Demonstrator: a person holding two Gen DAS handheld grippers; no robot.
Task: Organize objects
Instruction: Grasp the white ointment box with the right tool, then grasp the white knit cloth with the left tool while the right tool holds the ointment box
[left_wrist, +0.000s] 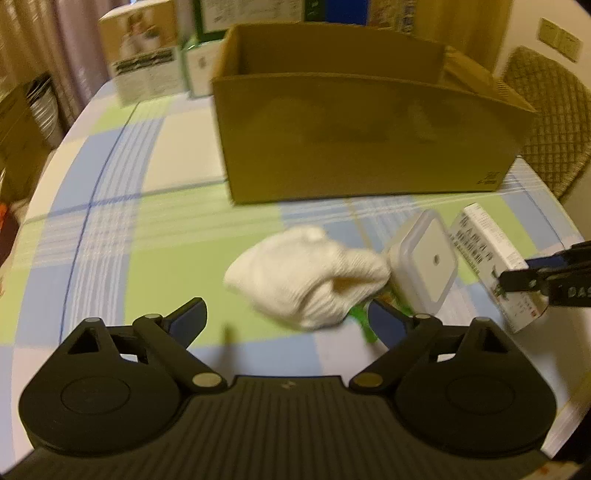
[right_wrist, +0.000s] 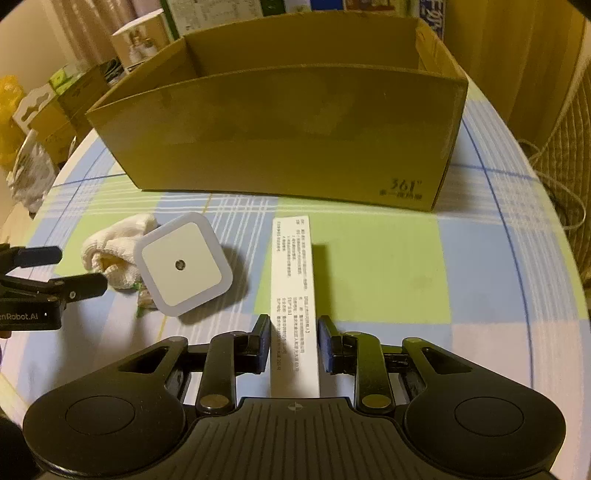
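Currently: right tongs (right_wrist: 293, 343) straddle the long white carton (right_wrist: 293, 295) on the desk (right_wrist: 369, 258), pads just short of clamping. Left tongs (left_wrist: 286, 317) wide open, empty, near the white cloth (left_wrist: 303, 277). Next, judged: clamp, lift into the cardboard box (right_wrist: 280, 140).

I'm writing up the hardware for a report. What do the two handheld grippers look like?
Both the left gripper and the right gripper are matte black plastic: a ribbed central body, two round side housings, and hinged linkage arms with brass-coloured pivot pins. The fingers carry dark blue pads. White lettering is visible on each gripper's side. No cables or sleeves show.
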